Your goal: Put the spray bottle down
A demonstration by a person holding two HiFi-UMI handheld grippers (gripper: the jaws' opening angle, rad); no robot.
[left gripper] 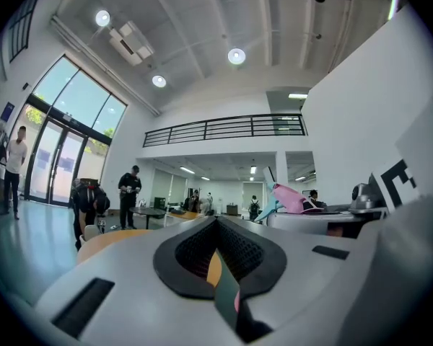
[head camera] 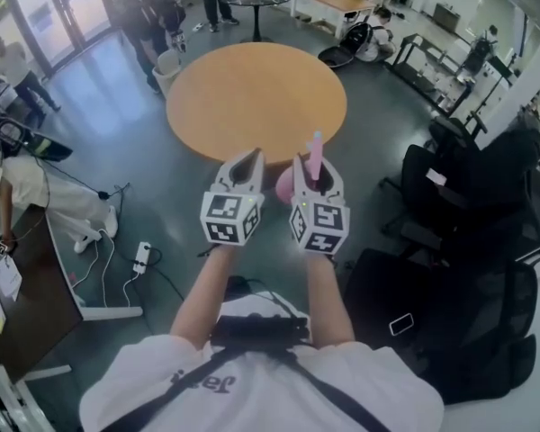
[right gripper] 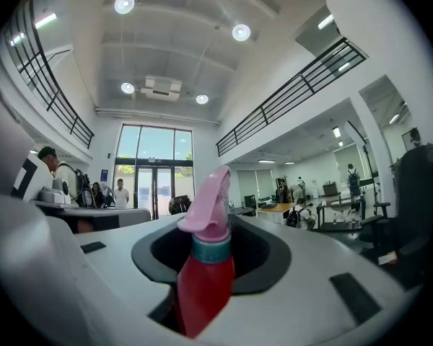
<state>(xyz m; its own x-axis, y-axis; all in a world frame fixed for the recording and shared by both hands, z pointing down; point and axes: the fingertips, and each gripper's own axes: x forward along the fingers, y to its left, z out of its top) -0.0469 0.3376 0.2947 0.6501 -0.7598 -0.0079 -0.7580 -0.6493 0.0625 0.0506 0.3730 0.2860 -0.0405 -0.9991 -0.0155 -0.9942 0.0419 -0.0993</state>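
Right gripper view shows the right gripper (right gripper: 218, 225) clamped on the spray bottle (right gripper: 205, 272), not yet put down, while the left gripper (left gripper: 218, 223) is closed and empty.

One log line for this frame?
right tongs: shut on spray bottle, nozzle up | left tongs: shut, empty | status: not yet down

Round table (head camera: 252, 97) with a warm orange-brown wooden top, standing on a glossy grey floor (head camera: 108, 133), a white power strip (head camera: 142, 257) lying on that floor at left, black office chairs (head camera: 450, 187) at right.
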